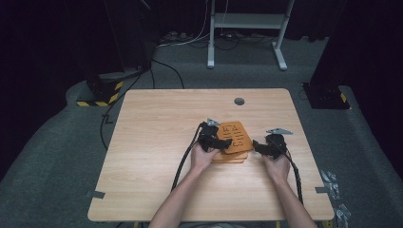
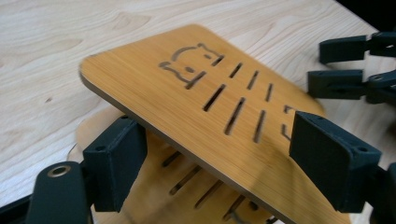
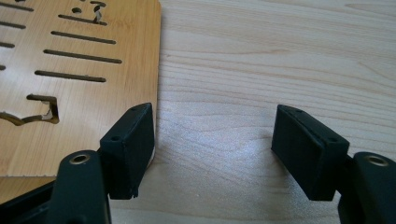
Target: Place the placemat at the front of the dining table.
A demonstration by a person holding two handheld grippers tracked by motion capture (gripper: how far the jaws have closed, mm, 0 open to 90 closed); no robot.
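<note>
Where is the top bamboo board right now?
In the high view the top bamboo board sits right of table centre, tilted over the lower board, between the left gripper and right gripper.

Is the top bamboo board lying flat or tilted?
Tilted: the top board slants up, its edge raised off the lower board.

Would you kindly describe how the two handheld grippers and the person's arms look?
Both the left gripper and right gripper are black, each with two blocky, rectangular fingers, brass-coloured pivot rivets, a grey three-cornered plate on top and a trailing black cable. The forearms are bare; no sleeves show.
</note>
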